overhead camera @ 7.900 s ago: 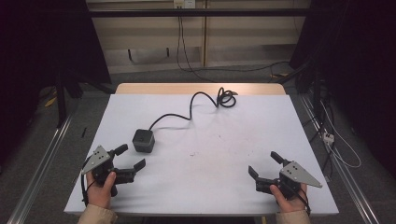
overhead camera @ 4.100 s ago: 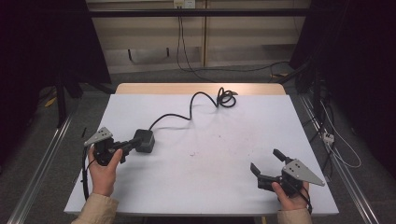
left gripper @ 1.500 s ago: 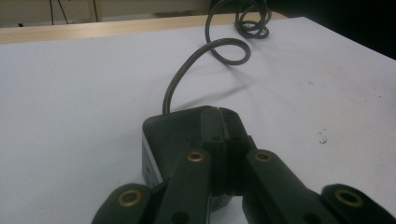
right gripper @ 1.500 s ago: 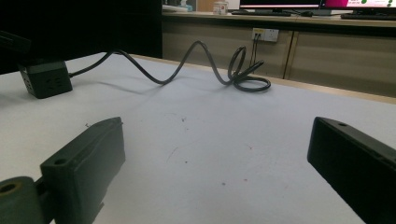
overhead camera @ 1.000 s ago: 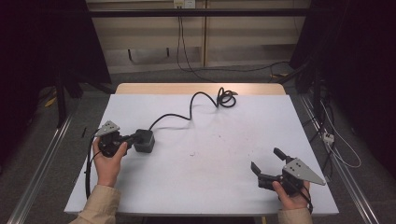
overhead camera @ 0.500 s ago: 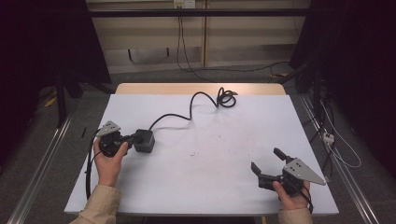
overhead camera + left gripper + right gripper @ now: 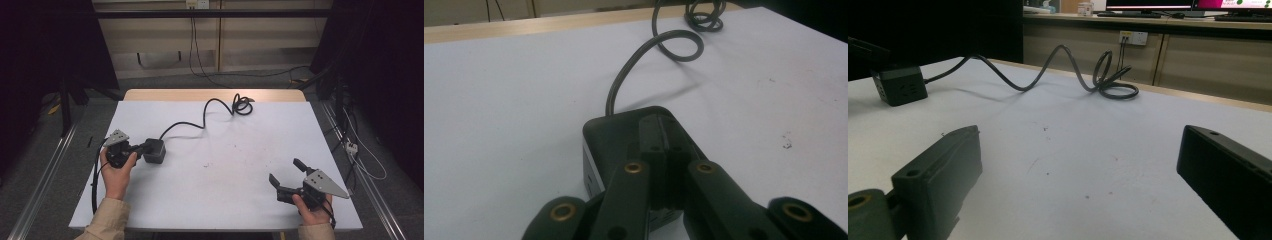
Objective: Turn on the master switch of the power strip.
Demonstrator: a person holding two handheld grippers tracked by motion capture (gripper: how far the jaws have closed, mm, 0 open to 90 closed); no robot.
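A black cube-shaped power socket (image 7: pixel 156 151) sits on the white table (image 7: pixel 225 200) at the left, and its dark cable (image 7: pixel 200 122) runs off toward the far edge. My left gripper (image 7: pixel 145 148) is shut, jaws pressed together with nothing between them. In the left gripper view its tips (image 7: pixel 665 135) lie over the top of the socket (image 7: pixel 614 132); whether they touch it I cannot tell. My right gripper (image 7: pixel 285 171) stands open near the front right edge, its jaws wide apart and empty (image 7: pixel 1078 165). The right gripper view shows the socket (image 7: pixel 898 85) far off to the left.
The cable ends in a loose coil (image 7: pixel 242 105) near the table's far edge, seen also in the right gripper view as loops (image 7: pixel 1113 75). A wooden strip (image 7: pixel 215 95) borders the table's back. Metal rails (image 7: pixel 45 175) run along both sides.
Since the earliest frame my left gripper has moved from the front left edge up to the socket and closed its jaws. Over the last second nothing has moved.
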